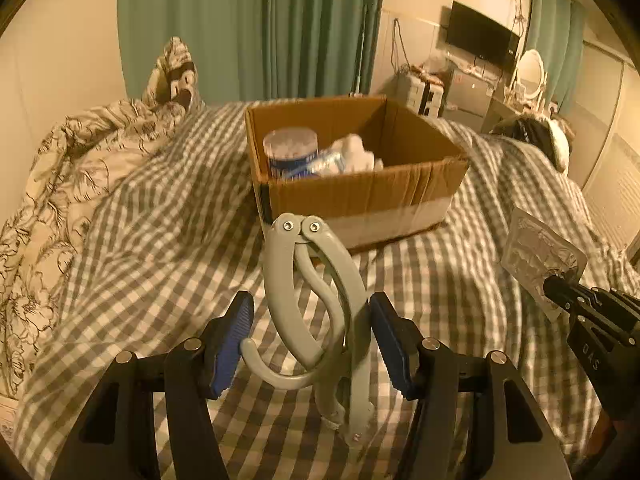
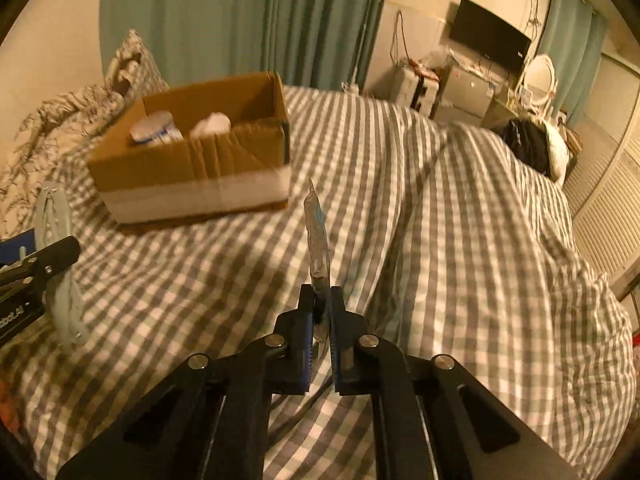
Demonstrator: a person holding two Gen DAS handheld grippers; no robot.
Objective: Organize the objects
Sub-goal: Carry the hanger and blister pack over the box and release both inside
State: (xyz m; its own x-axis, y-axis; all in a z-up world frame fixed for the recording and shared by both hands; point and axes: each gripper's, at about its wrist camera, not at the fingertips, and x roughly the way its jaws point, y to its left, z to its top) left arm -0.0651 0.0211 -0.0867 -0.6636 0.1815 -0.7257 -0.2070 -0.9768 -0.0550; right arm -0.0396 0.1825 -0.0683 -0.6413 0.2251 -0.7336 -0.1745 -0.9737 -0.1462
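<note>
An open cardboard box point(image 1: 360, 196) sits on the checked bedspread; it holds a round blue-labelled tub point(image 1: 290, 152) and white wrapped items point(image 1: 352, 156). My left gripper point(image 1: 312, 340) is open, its blue pads either side of a grey plastic folding hanger point(image 1: 316, 312) that stands tilted between them, nearer the right pad; contact is unclear. My right gripper point(image 2: 322, 308) is shut on a silver blister pack point(image 2: 316, 236), held edge-on above the bed, right of the box point(image 2: 192, 172). The pack also shows in the left wrist view point(image 1: 540, 256), as does the right gripper point(image 1: 560, 300).
A floral duvet point(image 1: 60, 184) is bunched at the left of the bed. A dark bag and a white pillow point(image 2: 536, 148) lie at the far right. A TV point(image 2: 488, 40), a mirror and cluttered furniture stand beyond the bed, with green curtains behind.
</note>
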